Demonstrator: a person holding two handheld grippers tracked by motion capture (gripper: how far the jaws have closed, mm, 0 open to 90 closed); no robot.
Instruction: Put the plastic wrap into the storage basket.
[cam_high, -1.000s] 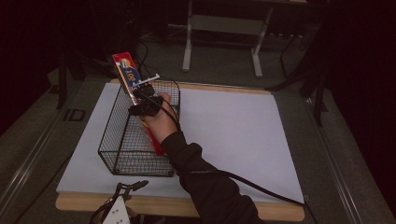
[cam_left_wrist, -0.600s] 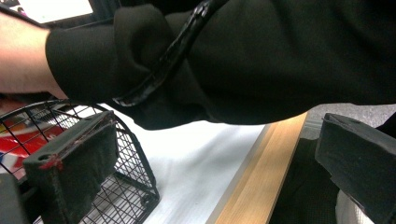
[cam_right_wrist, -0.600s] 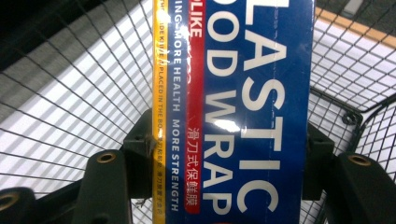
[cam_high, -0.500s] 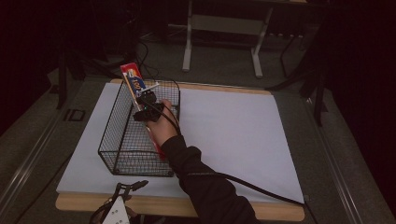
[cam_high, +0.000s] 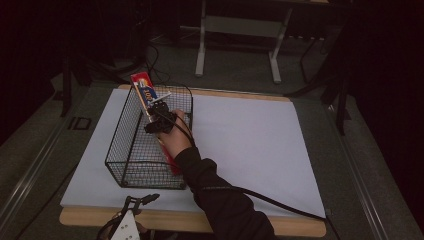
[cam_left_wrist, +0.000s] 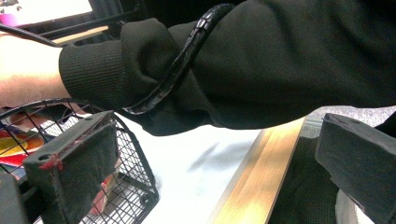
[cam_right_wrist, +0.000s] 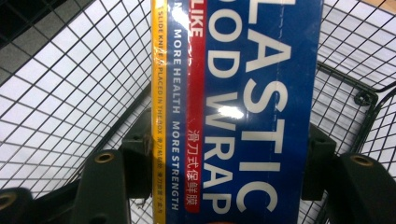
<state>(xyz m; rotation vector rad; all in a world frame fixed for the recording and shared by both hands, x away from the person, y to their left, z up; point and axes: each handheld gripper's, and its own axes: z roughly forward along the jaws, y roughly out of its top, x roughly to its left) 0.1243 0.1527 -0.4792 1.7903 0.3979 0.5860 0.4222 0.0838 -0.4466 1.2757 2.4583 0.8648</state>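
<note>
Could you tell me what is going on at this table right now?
A person is working a long plastic wrap box with the right gripper, whose jaws are shut on the box's sides. The box slants, its lower end inside the wire basket and its top end poking above the far rim. The basket sits on a white sheet covering the table. The left gripper waits open at the near table edge, holding nothing.

Blue, red and yellow plastic wrap box (cam_right_wrist: 238, 107); black wire basket (cam_high: 131, 150).
</note>
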